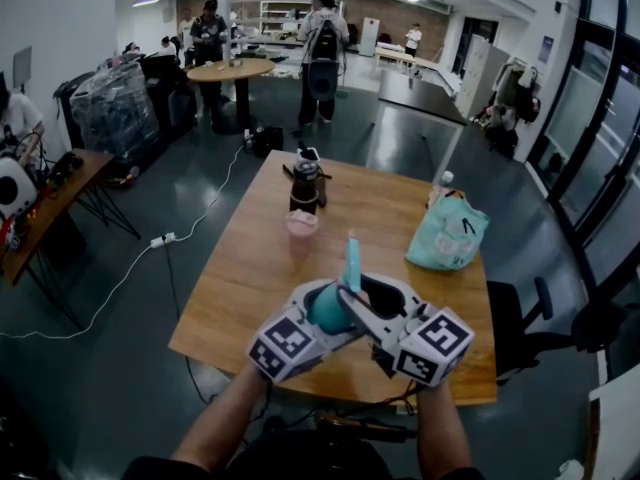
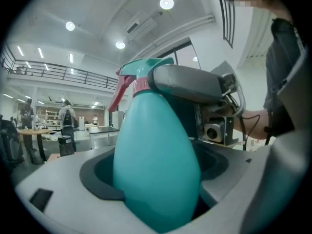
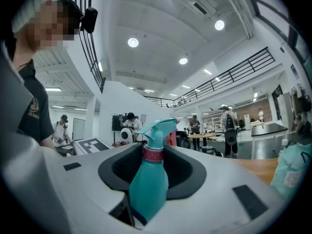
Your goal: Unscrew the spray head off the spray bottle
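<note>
Left gripper (image 1: 325, 313): light grey shell, black jaw lining.
Right gripper (image 1: 380, 298): matching grey shell; camera module (image 2: 217, 130) with thin cables (image 2: 237, 99).
Marker cubes (image 1: 287, 346): white faces, black square patterns, lower centre.
Shirt (image 3: 36, 123): dark, short-sleeved, pale chest crest.
Head camera (image 3: 89, 18): black, upper left.

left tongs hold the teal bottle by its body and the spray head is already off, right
Not quite. The spray head is not off: it sits on the bottle, as the right gripper view shows. The rest stands: the left tongs hold the teal bottle by its body.
</note>
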`<state>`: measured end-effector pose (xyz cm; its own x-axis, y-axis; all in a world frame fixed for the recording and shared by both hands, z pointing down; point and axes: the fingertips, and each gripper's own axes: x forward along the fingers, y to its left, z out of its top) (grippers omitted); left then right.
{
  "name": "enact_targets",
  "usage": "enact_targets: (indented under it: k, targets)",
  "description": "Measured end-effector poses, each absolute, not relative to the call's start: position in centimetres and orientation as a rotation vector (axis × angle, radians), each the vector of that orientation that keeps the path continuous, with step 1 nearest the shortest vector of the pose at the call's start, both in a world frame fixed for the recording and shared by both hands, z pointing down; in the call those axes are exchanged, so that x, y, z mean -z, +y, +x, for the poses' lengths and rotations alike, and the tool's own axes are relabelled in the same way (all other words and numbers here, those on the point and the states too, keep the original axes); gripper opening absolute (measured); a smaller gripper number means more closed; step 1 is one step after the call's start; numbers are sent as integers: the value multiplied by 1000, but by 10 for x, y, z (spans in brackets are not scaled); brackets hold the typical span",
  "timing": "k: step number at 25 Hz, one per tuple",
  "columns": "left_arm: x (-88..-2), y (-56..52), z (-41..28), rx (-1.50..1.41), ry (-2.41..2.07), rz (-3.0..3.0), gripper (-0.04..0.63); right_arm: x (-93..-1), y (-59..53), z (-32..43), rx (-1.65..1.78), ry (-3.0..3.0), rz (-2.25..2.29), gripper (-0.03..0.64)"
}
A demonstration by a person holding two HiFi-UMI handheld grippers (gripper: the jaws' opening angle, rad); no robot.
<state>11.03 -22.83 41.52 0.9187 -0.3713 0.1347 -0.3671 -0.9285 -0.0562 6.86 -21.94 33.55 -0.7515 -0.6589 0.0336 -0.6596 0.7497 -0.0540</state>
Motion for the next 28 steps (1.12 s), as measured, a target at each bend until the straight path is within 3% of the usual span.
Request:
enact_targets:
  k: [16, 28]
  targets:
    - [-403, -186, 116, 163, 195, -3122, 426, -328, -191, 75, -149, -3205, 543, 143]
    - [-400, -231, 103, 96, 593, -3090, 426, -326, -207, 78, -129, -3099, 922, 153]
